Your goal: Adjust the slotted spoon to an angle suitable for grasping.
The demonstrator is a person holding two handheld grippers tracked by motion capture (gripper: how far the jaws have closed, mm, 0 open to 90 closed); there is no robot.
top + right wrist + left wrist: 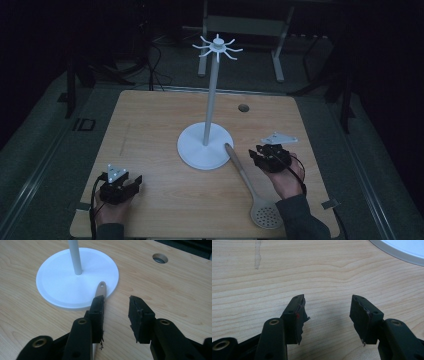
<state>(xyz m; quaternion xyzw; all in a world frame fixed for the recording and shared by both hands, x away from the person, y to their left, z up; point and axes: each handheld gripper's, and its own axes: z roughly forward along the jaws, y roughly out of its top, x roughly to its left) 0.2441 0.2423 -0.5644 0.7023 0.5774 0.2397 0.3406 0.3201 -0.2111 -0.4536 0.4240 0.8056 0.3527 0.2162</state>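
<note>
The slotted spoon point(250, 187) lies flat on the bench point(150, 130), its perforated head near the front edge by the person's right sleeve and its wooden handle running up to the white stand point(206, 145), where the tip with the hanging hole rests on the edge of the round base. In the right gripper view the handle point(101, 290) passes under the left jaw rather than between the two. The right gripper point(267, 156) sits just beside the handle, jaws partly open and holding nothing. The left gripper point(120, 189) rests well apart near the front left corner, jaws wide open and empty over bare wood (the base's rim is just visible at the top of its view).

The risk, as I judge it, is a closing grip that misses: with the handle off to one side, a jaw could press down on it, tip the spoon or skid it off the base and nudge the stand.
</note>
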